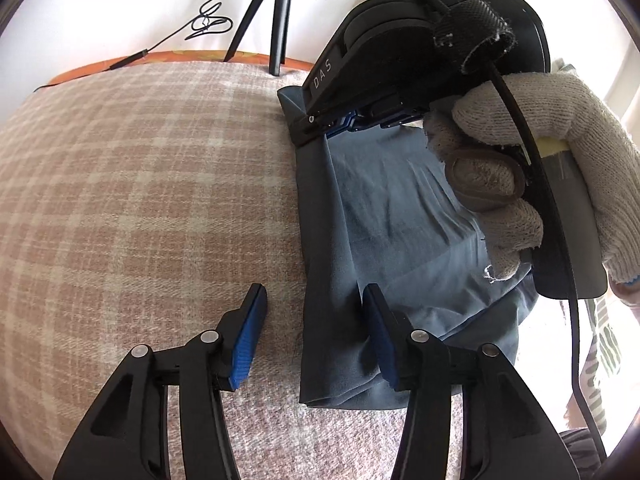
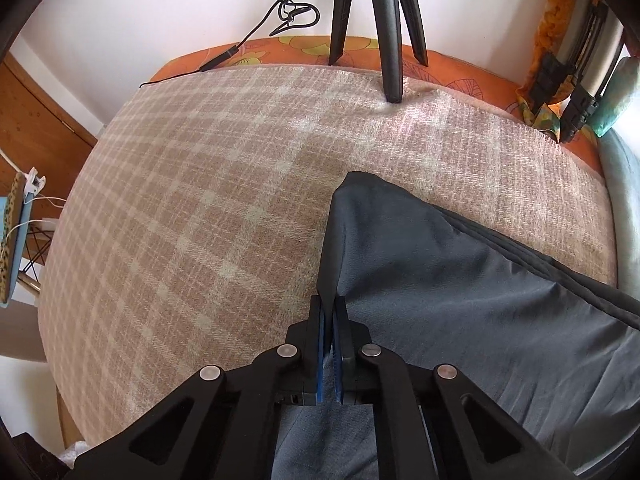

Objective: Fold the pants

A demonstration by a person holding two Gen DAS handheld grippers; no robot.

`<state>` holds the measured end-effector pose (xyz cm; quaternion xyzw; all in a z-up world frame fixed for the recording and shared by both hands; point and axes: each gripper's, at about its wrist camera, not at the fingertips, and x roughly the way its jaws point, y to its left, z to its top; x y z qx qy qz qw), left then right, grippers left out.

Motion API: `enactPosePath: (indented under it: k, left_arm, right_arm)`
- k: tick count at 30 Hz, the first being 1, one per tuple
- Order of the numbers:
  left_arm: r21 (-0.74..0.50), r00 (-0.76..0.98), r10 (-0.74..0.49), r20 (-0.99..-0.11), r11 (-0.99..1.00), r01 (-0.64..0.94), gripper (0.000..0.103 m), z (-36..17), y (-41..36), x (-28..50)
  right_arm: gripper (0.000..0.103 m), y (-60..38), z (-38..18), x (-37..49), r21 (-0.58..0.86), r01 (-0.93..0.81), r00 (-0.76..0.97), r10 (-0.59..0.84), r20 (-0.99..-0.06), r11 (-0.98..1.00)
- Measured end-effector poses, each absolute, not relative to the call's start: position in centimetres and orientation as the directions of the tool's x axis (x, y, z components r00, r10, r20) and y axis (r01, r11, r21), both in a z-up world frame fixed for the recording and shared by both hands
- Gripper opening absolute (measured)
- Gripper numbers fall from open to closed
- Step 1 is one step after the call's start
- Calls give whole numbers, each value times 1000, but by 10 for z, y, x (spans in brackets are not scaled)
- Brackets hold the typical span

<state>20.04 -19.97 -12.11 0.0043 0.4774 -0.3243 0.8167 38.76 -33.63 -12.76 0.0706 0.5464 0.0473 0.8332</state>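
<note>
- Left wrist view: the left gripper (image 1: 312, 336) is seen with its fingers spread apart, one blue pad over the plaid blanket (image 1: 140, 184), the other over the edge of the pants (image 1: 384, 216); nothing is pinched between them.
- The grey-blue pants are laid folded on the blanket, towards its right side.
- The right gripper (image 1: 320, 128) is held by a gloved hand (image 1: 532, 168) at the far edge of the pants.
- Right wrist view: the right gripper's (image 2: 329, 312) fingers are pressed together on a raised fold of the pants (image 2: 460, 280).
- A black tripod (image 2: 384, 28) is stood at the blanket's far edge.
</note>
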Motion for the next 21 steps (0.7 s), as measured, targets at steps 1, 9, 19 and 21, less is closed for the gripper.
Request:
enactPosePath:
  k: [1, 9, 19, 21]
  left_arm:
    - [-315, 317, -535, -783, 781, 539, 17, -121, -201, 201]
    - [-331, 306, -622, -721, 697, 637, 5, -72, -221, 182]
    - [-326, 230, -723, -651, 540, 776, 5, -3, -294, 154]
    - [-341, 195, -740, -644, 505, 793, 5, 8, -314, 154]
  right_arm:
    - [0, -340, -124, 385, 184, 2, 409, 167, -897, 983]
    - [0, -370, -75, 355, 282, -23, 515, 253, -819, 959]
    - [0, -451, -7, 296, 371, -13, 664, 286, -691, 928]
    - [0, -475, 3, 282, 376, 6, 690, 268, -672, 927]
